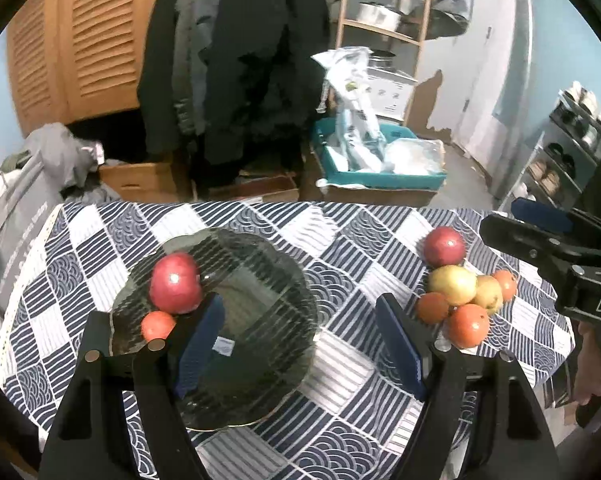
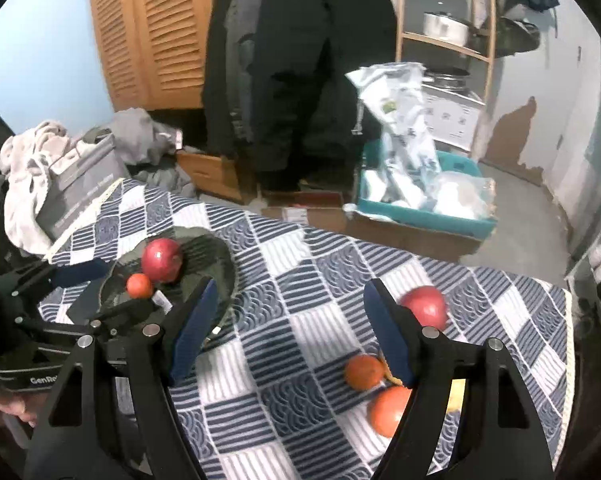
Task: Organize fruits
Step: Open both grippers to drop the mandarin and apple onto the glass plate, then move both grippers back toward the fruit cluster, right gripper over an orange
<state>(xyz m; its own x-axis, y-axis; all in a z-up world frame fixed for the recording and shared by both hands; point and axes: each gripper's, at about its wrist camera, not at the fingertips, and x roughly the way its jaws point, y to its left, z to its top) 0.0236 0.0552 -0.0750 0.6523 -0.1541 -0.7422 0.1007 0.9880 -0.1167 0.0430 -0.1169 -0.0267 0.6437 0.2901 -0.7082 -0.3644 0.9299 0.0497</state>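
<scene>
Fruits are getting sorted: a red apple (image 1: 175, 282) and a small orange (image 1: 157, 325) are sitting in the glass plate (image 1: 260, 264). Six more are waiting in a pile (image 1: 462, 292) on the table (image 1: 340, 236), right side. Left tool (image 1: 300, 344) and right tool (image 2: 288, 332) are both hanging spread wide, holding nothing.

Navy-white checked tablecloth (image 1: 340, 240), red apple (image 1: 175, 282)
</scene>
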